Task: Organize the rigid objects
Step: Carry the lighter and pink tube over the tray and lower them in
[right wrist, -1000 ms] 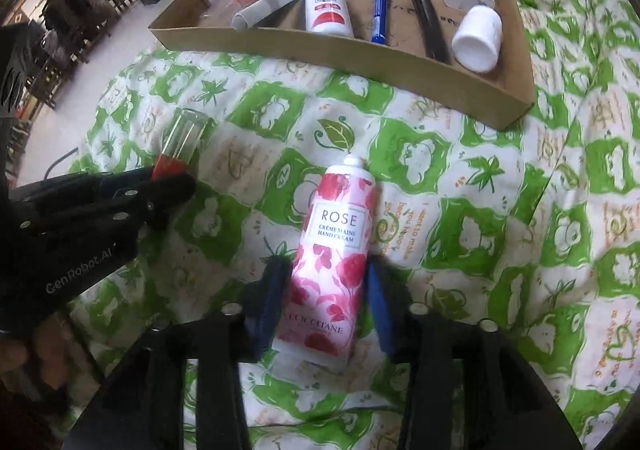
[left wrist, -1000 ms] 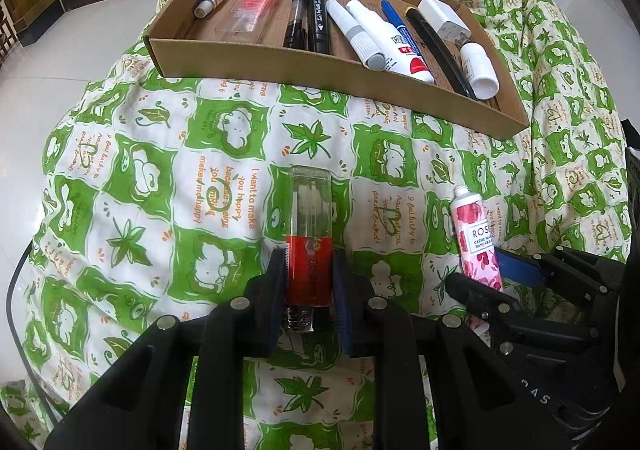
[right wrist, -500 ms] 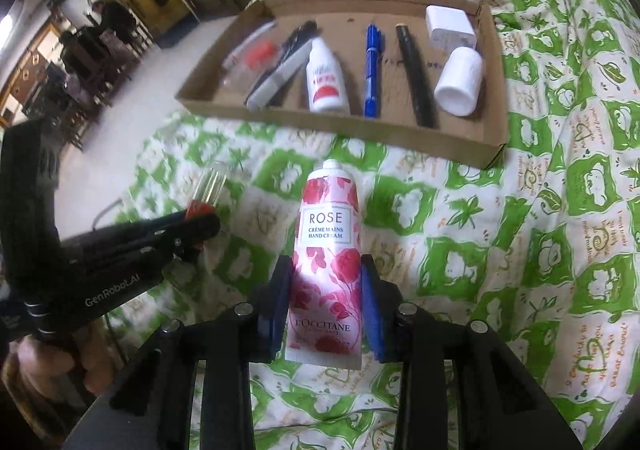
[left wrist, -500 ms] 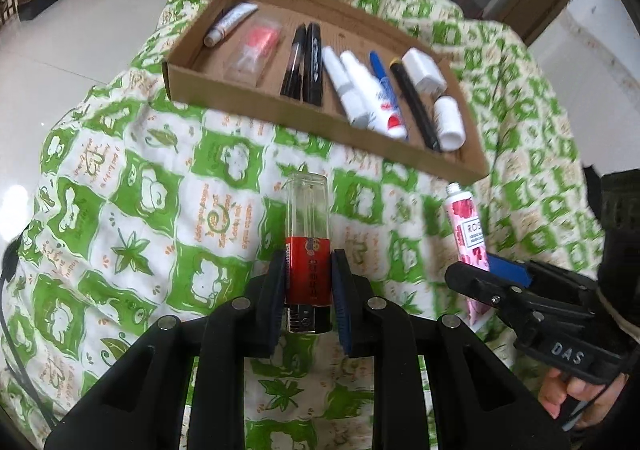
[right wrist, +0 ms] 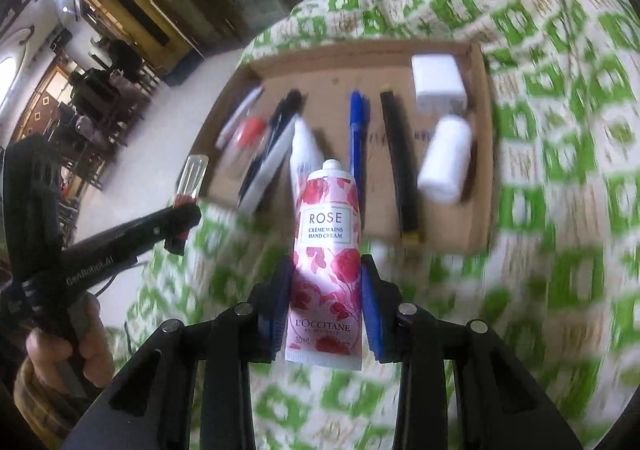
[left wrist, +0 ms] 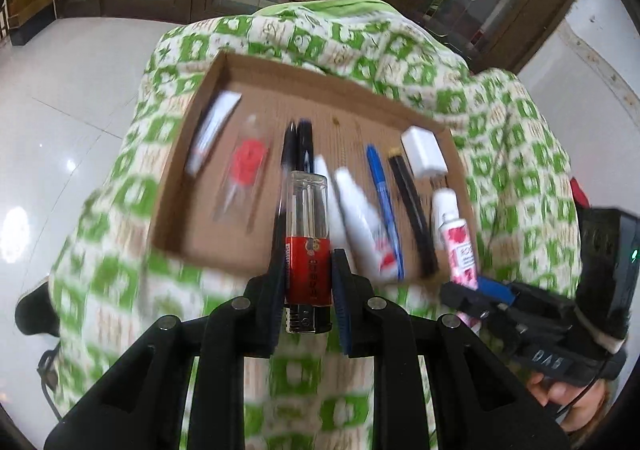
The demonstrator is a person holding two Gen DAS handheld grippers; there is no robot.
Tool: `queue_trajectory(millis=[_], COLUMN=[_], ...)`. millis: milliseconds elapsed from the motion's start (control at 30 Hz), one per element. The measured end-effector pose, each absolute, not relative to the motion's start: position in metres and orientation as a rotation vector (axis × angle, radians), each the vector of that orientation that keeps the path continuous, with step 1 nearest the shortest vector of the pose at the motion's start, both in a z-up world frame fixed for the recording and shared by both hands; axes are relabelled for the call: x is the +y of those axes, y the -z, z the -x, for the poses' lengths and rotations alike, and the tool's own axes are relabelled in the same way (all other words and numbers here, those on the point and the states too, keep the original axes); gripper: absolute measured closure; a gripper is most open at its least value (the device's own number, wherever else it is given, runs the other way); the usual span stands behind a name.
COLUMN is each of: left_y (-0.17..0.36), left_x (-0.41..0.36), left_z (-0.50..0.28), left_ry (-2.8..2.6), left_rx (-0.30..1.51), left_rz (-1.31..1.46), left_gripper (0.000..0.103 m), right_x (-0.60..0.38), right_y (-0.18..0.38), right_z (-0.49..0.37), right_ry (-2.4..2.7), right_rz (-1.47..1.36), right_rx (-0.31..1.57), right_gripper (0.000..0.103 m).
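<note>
- The green-and-white patterned cloth (left wrist: 120, 258) fills both views, smeared by motion blur; I can't read its print, and its lower edge is cut off behind my own gripper frames.
- The cardboard tray (left wrist: 188, 246) sits on the cloth, ahead of and below both my grippers. In the left view its near wall is partly hidden behind what I hold; in the right view the hand cream tube covers part of its middle.
- My left gripper (left wrist: 308, 290) is clamped on a lighter (left wrist: 307, 246) with a clear top and red body, held upright off the cloth, in front of the tray's near wall. Its metal end pokes out below the pads.
- My right gripper (right wrist: 326, 302) is closed on a pink rose hand cream tube (right wrist: 326, 250), cap pointing toward the tray, lifted clear of the cloth.
- In the tray, left to right: a small white tube (left wrist: 214, 130), a clear packet with red contents (left wrist: 246, 166), two black pens (left wrist: 298, 146), white bottles (left wrist: 356, 210) partly blocked by the lighter, a blue pen (left wrist: 382, 194), a black stick (left wrist: 412, 210), a white block (left wrist: 424, 152) and a white bottle (right wrist: 444, 160). All are blurred; labels are unreadable.
- My hand (right wrist: 64, 354) on the left gripper's handle shows only partly at the frame edge.
</note>
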State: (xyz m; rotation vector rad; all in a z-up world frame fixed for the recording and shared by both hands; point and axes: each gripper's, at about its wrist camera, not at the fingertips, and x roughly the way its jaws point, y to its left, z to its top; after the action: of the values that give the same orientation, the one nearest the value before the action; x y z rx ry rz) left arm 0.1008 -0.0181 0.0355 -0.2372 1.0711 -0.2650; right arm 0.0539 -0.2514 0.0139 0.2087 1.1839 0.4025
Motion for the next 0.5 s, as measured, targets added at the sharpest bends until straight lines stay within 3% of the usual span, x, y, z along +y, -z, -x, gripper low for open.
queue_trajectory(millis=[500], left_y=[0.0], left_x=[-0.072], left_z=[-0.211], left_ry=[0.27], left_rx=[1.159], left_rz=[0.22], left_gripper=[0.084], right_x=[-0.264], right_y=[0.028], right_z=[-0.127], right_ry=[-0.334], right_rz=[-0.266], right_rx=[1.257], right_gripper=[0.074])
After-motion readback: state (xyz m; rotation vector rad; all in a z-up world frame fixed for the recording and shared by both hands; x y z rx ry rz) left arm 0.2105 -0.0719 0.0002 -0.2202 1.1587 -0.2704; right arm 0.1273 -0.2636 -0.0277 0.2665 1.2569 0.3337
